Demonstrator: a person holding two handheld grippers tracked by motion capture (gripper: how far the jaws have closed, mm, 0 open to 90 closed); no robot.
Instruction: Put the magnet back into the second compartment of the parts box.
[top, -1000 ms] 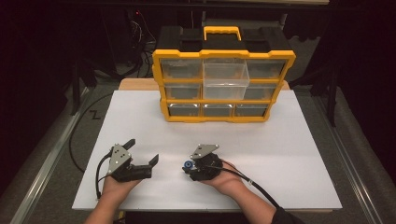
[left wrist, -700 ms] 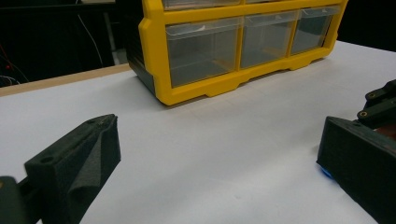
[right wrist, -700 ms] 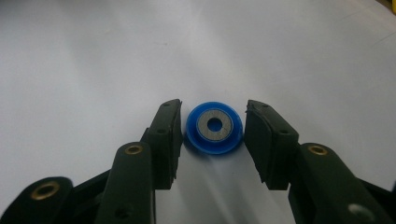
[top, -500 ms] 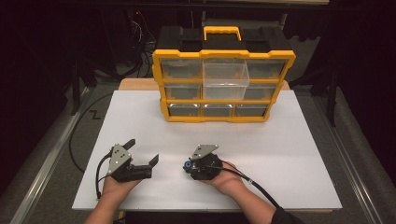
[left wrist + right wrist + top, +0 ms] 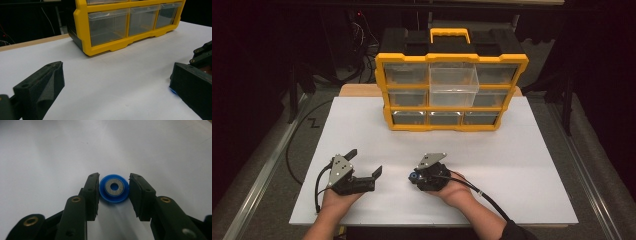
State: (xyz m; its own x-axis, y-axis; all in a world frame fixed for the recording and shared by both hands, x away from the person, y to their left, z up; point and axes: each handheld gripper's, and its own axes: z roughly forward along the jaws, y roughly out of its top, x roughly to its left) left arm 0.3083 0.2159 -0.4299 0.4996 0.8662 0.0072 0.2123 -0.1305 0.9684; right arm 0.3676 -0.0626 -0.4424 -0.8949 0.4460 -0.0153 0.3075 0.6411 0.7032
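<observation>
Now the right gripper [image 5: 114, 195] has just been closing on the little blue ring [image 5: 114, 188], the left gripper [image 5: 362, 170] waits wide open at nine o'clock, and lifting looks next.

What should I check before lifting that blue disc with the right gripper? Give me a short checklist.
1. Blue disc sits centred between the right gripper jaws: ok.
2. Jaws, which have just been closing, firmly pressing the disc: cannot tell.
3. Disc lies flat on the white table: ok.
4. Left gripper open and off to the side of the disc: ok.
5. Yellow drawer cabinet has a drawer pulled out to receive it: ok, the clear top-middle drawer.
</observation>
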